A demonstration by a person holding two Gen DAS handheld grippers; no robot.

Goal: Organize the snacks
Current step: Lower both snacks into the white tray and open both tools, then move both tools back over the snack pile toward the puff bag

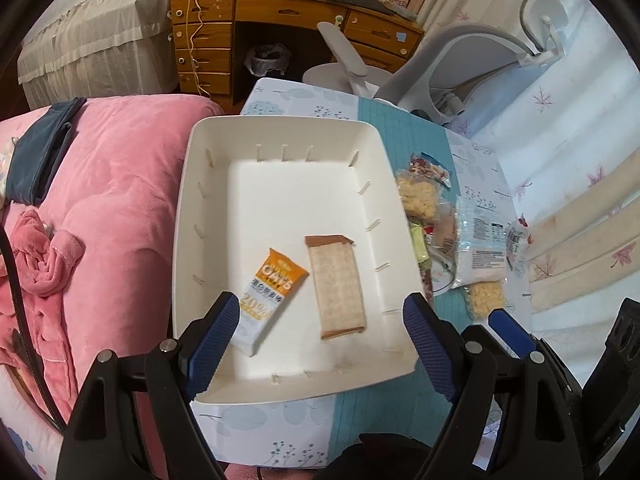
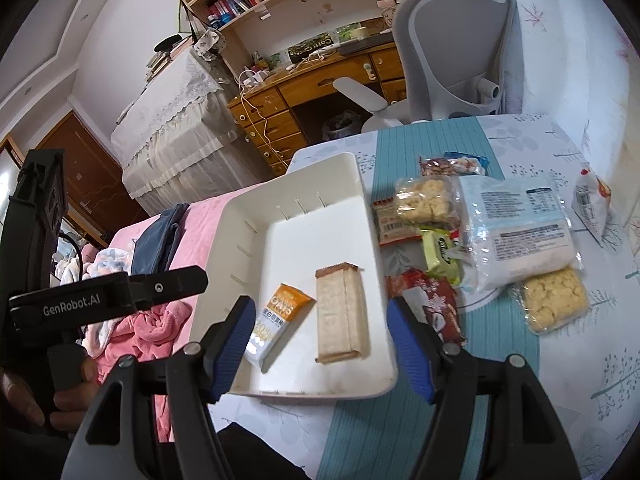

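Observation:
A white tray (image 1: pixel 280 136) stands on the table and holds an orange oat bar (image 1: pixel 266 298) and a long tan cracker pack (image 1: pixel 336 284); both also show in the right wrist view, the oat bar (image 2: pixel 278 322) and cracker pack (image 2: pixel 340 314) inside the tray (image 2: pixel 244 240). A pile of snack packs (image 2: pixel 492 232) lies right of the tray. My left gripper (image 1: pixel 320 326) is open and empty above the tray's near end. My right gripper (image 2: pixel 320 336) is open and empty above the tray's near end.
A pink quilt (image 1: pixel 112 184) lies left of the table. A grey office chair (image 2: pixel 452 48) and a wooden desk (image 1: pixel 280 20) stand beyond the table. The left handheld unit (image 2: pixel 44 280) shows at the left of the right wrist view.

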